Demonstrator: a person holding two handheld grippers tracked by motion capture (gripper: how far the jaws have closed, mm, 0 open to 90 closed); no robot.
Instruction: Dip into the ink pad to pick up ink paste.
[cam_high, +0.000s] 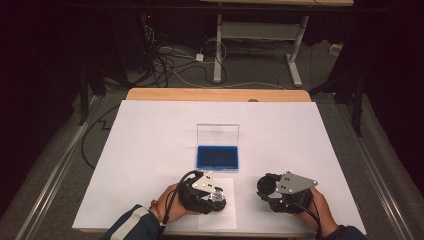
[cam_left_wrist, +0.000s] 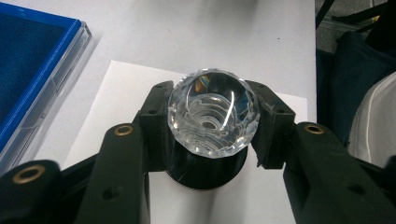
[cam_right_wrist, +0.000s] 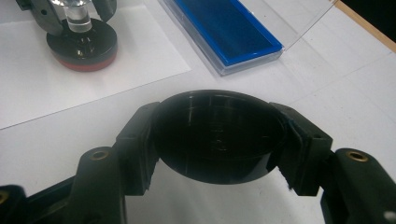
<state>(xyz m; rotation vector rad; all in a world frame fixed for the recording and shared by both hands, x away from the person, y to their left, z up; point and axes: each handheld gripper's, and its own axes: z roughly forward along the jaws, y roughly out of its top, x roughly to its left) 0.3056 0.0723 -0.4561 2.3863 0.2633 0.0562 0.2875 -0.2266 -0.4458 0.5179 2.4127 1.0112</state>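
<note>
A: Left gripper view first. What's held?
B: Stamp (cam_left_wrist: 212, 126), clear faceted knob on top, black round base under it. Left gripper (cam_left_wrist: 212, 130) fingers clenched on the knob from both sides. Stamp stands upright on a white paper sheet (cam_left_wrist: 121, 88).
A: Base colour?
B: In the right gripper view the stamp (cam_right_wrist: 81, 42) has a black base with a red rim at the bottom, sitting flat on the sheet (cam_right_wrist: 70, 93).
A: Right side?
B: Right gripper (cam_right_wrist: 219, 140) fingers grasping a black round cap (cam_right_wrist: 217, 135), open side towards the camera, held just above the bench (cam_right_wrist: 327, 88).
A: High view?
B: Left gripper (cam_high: 212, 197) over the sheet at the near edge, right gripper (cam_high: 272, 192) beside it, apart. Ink pad case (cam_high: 217, 156), blue inside with a clear lid standing open, sits just behind the sheet, mid-bench.
A: Anything touching the case?
B: No, both grippers are clear of it.
</note>
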